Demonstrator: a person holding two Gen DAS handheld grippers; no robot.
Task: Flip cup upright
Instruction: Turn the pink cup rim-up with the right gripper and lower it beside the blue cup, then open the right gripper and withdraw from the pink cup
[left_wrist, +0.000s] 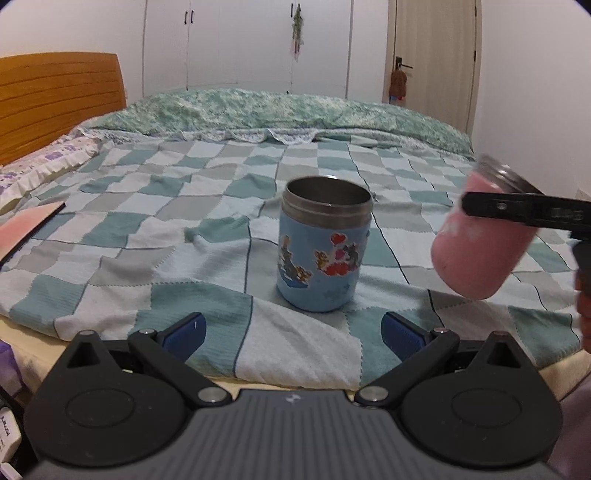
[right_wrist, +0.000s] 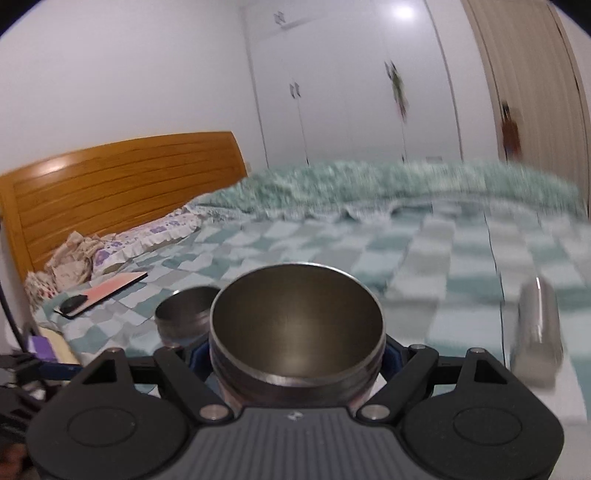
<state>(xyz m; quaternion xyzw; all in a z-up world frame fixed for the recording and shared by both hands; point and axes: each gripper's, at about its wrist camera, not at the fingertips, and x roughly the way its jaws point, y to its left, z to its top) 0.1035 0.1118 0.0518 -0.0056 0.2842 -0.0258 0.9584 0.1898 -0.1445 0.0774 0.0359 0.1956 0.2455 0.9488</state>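
A blue cup (left_wrist: 323, 245) with cartoon stickers stands upright on the checked blanket (left_wrist: 147, 229), straight ahead of my left gripper (left_wrist: 291, 332), which is open and empty with its blue pads wide apart. My right gripper (right_wrist: 297, 356) is shut on a pink cup (left_wrist: 480, 240). In the left wrist view the pink cup hangs tilted in the air at the right, steel rim up and to the right. In the right wrist view its open steel mouth (right_wrist: 297, 325) faces the camera. The blue cup's rim (right_wrist: 183, 314) shows behind it to the left.
A pink tablet or notebook (right_wrist: 105, 288) lies on the blanket at the left near the pillow. A shiny steel object (right_wrist: 537, 332), blurred, lies at the right. The wooden headboard (left_wrist: 55, 99) is at the left, and the wardrobe and door stand beyond the bed.
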